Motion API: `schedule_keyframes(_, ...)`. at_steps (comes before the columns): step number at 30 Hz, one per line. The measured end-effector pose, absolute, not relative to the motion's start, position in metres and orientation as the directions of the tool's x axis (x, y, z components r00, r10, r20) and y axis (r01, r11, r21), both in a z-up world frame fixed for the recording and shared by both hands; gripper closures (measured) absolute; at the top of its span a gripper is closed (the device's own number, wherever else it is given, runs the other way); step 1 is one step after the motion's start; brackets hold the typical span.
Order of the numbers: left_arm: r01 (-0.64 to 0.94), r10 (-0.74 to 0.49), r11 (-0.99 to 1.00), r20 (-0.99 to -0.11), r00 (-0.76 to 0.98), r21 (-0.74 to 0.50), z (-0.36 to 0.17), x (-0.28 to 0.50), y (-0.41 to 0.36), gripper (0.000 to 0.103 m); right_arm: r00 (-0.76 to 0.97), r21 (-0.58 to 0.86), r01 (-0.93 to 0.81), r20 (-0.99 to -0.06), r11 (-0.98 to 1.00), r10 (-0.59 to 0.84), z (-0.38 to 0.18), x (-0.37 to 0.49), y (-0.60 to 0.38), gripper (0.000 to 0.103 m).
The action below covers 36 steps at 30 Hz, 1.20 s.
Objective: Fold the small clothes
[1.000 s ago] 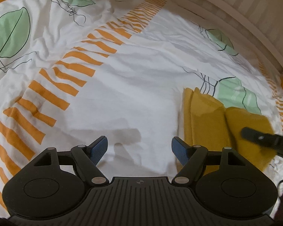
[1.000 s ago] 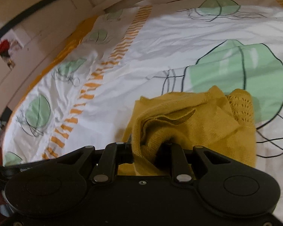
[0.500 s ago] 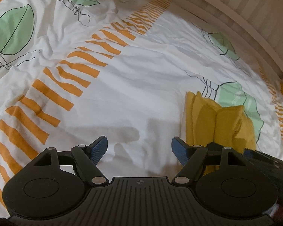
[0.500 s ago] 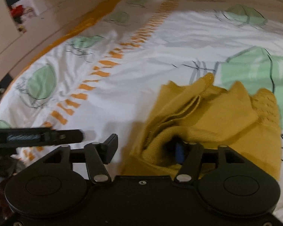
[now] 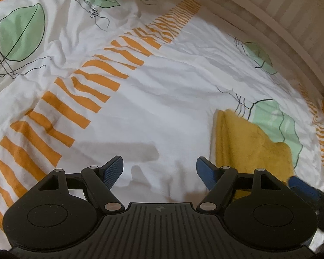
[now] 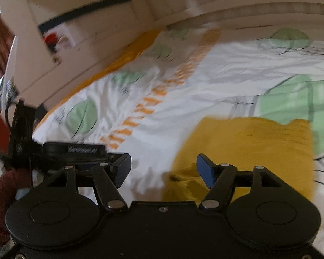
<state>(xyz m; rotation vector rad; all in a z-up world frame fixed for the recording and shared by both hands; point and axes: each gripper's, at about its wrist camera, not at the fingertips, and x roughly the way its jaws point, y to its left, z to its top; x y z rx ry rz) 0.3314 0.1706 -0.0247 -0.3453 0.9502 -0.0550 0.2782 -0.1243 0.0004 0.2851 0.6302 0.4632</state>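
The left hand-held gripper [image 5: 158, 171] hangs over a bed covered by a white bedsheet [image 5: 162, 108] printed with green leaves and rows of orange bars, and its blue-padded fingers [image 5: 113, 169] are spread wide with nothing between them, only bare sheet and their own shadow below. A small mustard-yellow knitted garment [image 5: 248, 144] lies folded on the sheet to the right of this gripper, its far corner overlapping a green leaf print. In the left wrist view the near edge of the garment is hidden behind the gripper's right finger, and a blurred blue-tipped part of the right hand-held gripper [image 5: 302, 188] shows at the garment's near right corner. In the right wrist view, which is blurred, the right hand-held gripper [image 6: 163, 170] is also spread apart and holds nothing; its right finger [image 6: 205, 170] stands over the near left part of the yellow garment [image 6: 248, 151], while its left finger is over the white sheet beside it. Whether that finger touches the cloth cannot be told. The body of the left gripper [image 6: 75, 150] appears as a dark bar at the left of that view, near the right gripper's left finger, with a red sleeve [image 6: 8, 185] below it. A pale headboard [image 5: 270, 26] runs along the far edge of the bed.
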Motion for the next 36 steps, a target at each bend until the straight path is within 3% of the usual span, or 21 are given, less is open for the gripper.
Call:
schedule_keyframes(8, -0.07, -0.2, 0.954, -0.792, 0.577, -0.292, -0.026, 0.331, 0.158, 0.029, 0.695, 0.443, -0.254, -0.535, 0.86, 0.48, -0.022, 0.287, -0.152, 0.027)
schedule_keyframes(17, -0.017, -0.219, 0.961, -0.799, 0.56, -0.276, -0.029, 0.33, 0.143, 0.029, 0.483, 0.435, -0.496, -0.581, 0.752, 0.655, -0.056, 0.259, -0.082, 0.027)
schedule_keyframes(22, 0.017, -0.237, 0.962, -0.798, 0.554, -0.274, -0.03, 0.328, 0.134, 0.029, 0.416, 0.416, -0.566, -0.602, 0.712, 0.682, -0.067, 0.232, -0.063, 0.027)
schedule_keyframes(31, 0.085, -0.281, 0.956, -0.786, 0.55, -0.281, -0.029, 0.323, 0.116, 0.029, 0.622, 0.313, -0.498, -0.52, 0.809, 0.585, -0.035, 0.222, -0.092, 0.025)
schedule_keyframes(36, 0.181, -0.39, 0.919, -0.752, 0.532, -0.349, -0.024, 0.315, 0.105, 0.031, 0.648, 0.329, -0.438, -0.53, 0.837, 0.547, -0.039, 0.22, -0.102, 0.021)
